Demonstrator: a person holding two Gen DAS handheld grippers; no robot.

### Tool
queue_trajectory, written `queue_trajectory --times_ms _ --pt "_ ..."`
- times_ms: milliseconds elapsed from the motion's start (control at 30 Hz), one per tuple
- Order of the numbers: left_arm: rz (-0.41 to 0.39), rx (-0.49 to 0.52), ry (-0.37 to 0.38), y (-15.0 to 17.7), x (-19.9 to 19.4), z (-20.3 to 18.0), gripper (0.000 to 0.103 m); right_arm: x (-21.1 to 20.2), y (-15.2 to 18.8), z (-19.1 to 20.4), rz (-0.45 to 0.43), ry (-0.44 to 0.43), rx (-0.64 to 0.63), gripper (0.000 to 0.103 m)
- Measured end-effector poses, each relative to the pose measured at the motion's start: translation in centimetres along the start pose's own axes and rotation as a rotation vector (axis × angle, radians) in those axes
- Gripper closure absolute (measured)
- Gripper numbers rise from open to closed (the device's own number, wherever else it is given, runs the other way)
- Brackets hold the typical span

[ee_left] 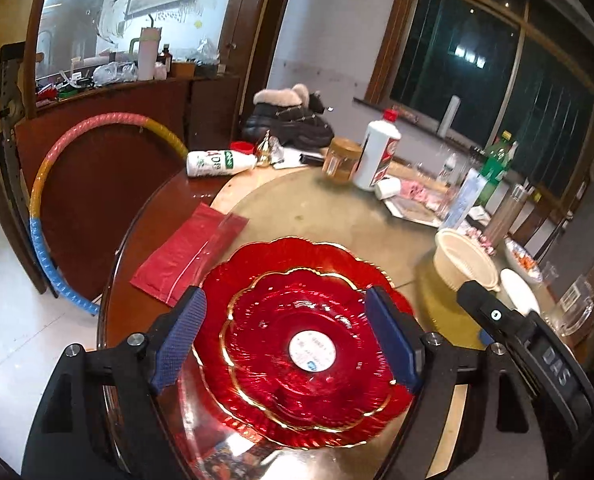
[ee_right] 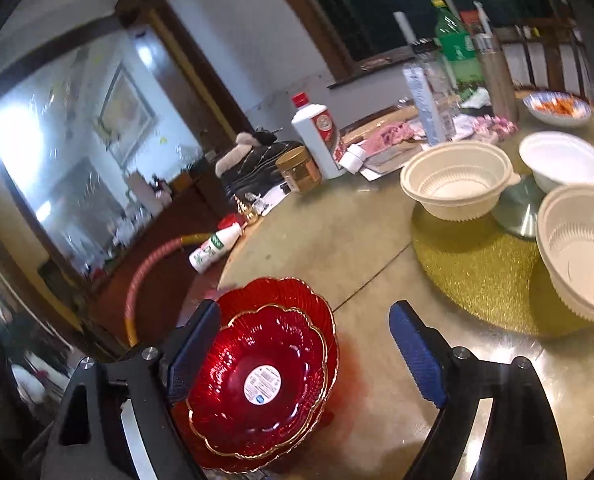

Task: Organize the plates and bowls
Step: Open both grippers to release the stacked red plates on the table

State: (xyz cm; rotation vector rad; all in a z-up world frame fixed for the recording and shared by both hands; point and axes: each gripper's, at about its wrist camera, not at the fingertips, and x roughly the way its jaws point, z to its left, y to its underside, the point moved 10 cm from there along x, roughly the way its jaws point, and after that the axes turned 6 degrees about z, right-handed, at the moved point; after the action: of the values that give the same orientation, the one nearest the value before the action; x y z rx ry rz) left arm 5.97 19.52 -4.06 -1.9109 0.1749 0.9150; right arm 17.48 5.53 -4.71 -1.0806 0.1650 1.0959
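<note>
On the round table point(ee_right: 337, 240), small red plate point(ee_left: 297, 344) nested in larger red plate point(ee_left: 317, 256), left gripper point(ee_left: 293, 344) and right gripper point(ee_right: 305, 356) wide, empty.

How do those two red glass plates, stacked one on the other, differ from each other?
The smaller red plate lies on top, nested inside the larger red plate, which rests on the table. The smaller one carries a round white sticker at its centre; the larger one's centre is covered. The larger plate's rim spreads out all around the smaller. Both are scalloped, ribbed red glass with gold edging.
</note>
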Motion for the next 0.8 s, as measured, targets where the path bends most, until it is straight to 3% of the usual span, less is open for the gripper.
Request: queue_trajectory --times_ms 333,800 --pt "0.017 0.009 0.024 1.9 -0.1 -1.4 0.021 -0.9 -0.7 -1.8 -0.029 -0.045 0.099 0.015" --pt "0.003 0.179 -0.023 4.1 -1.7 -3.1 0.021 -0.9 -0.8 -2.3 -0.039 -0.029 0.125 0.012"
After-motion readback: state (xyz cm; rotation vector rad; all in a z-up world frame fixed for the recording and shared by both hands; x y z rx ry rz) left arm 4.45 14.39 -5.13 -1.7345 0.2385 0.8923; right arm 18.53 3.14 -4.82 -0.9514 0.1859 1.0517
